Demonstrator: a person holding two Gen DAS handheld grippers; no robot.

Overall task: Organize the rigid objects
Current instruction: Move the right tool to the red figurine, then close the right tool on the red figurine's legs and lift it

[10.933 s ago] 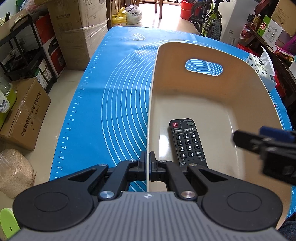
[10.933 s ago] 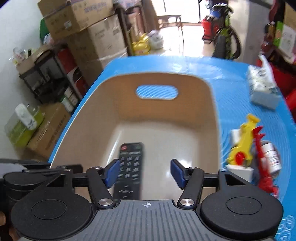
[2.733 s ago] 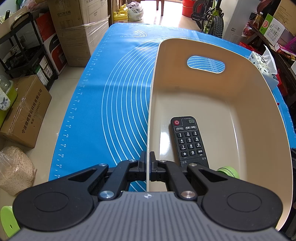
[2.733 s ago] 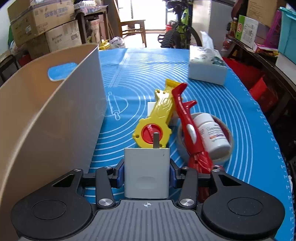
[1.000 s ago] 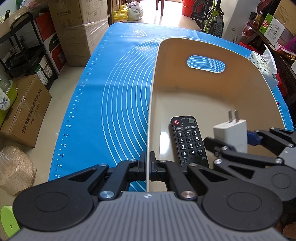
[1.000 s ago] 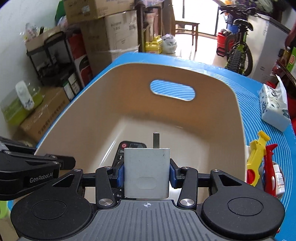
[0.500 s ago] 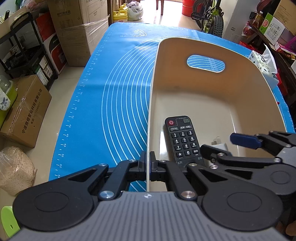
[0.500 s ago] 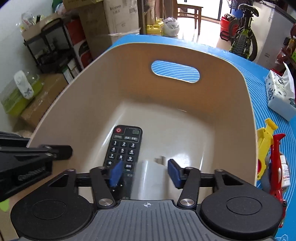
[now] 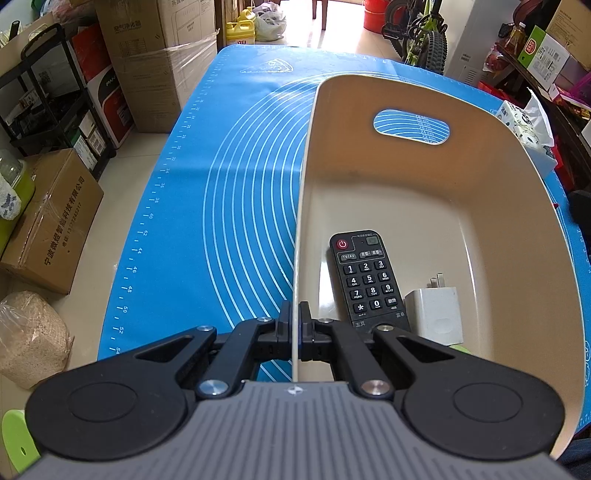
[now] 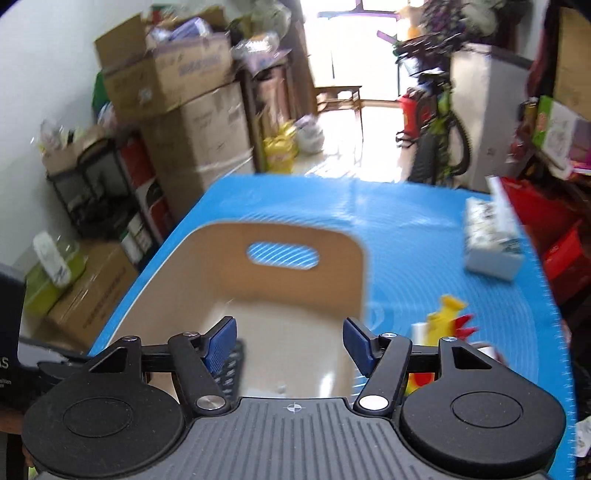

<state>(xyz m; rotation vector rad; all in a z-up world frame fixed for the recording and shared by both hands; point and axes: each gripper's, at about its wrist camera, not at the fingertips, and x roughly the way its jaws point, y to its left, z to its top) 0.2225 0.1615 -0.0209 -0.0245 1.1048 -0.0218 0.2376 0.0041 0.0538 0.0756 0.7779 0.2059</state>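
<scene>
My left gripper (image 9: pixel 294 325) is shut on the near left rim of the beige bin (image 9: pixel 517 177). Inside the bin lie a black remote (image 9: pixel 365 277) and a white charger plug (image 9: pixel 436 310) beside it, with a bit of a green thing (image 9: pixel 456 348) near the front wall. My right gripper (image 10: pixel 290 345) is open and empty, raised above the bin (image 10: pixel 295 236); its view is blurred. The remote's edge (image 10: pixel 232 365) shows below its left finger. A yellow toy (image 10: pixel 443 308) and a red toy (image 10: pixel 465 321) lie on the blue mat (image 10: pixel 424 229) right of the bin.
A tissue pack (image 10: pixel 491 240) sits at the mat's far right. Cardboard boxes (image 9: pixel 48 221) and a black shelf (image 9: pixel 44 92) stand on the floor to the left. A bicycle (image 9: pixel 417 33) is behind the table. The mat (image 9: pixel 229 184) lies bare left of the bin.
My right gripper has let go of the white charger, which now lies in the bin beside the remote. The right gripper has lifted up and out of the left wrist view. The left gripper has not moved.
</scene>
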